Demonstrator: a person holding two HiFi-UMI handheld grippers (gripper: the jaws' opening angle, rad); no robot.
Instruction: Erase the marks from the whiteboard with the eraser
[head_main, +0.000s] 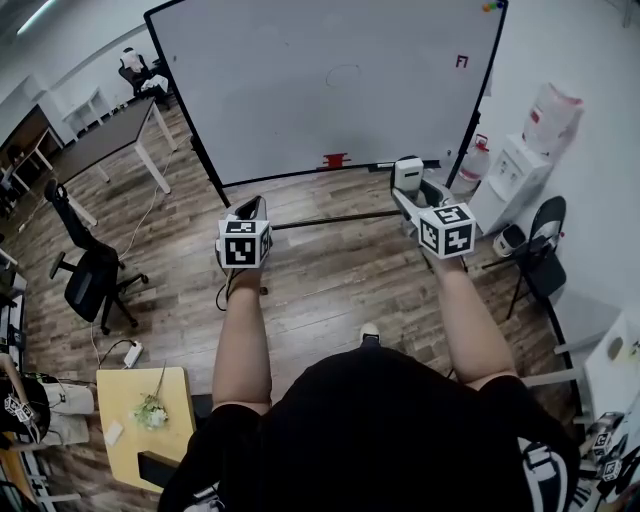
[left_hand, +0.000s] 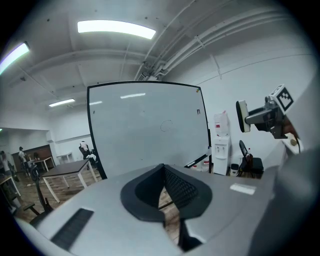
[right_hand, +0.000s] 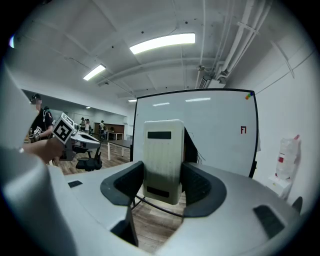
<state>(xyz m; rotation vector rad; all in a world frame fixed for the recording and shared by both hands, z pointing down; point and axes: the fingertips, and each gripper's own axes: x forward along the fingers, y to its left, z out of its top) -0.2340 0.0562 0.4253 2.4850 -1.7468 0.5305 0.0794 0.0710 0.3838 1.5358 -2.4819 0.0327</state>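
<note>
A large whiteboard on a black frame stands ahead, with a faint drawn circle near its middle and a small red mark at upper right. My right gripper is shut on a white eraser, held upright between its pads; in the head view the eraser sits below the board's lower right. My left gripper is shut with nothing in it, held at the left. Both are short of the board. The circle also shows in the left gripper view.
A water dispenser and a black chair stand at the right. A dark table and an office chair are at the left. A small yellow table lies near my left side. Wood floor lies between.
</note>
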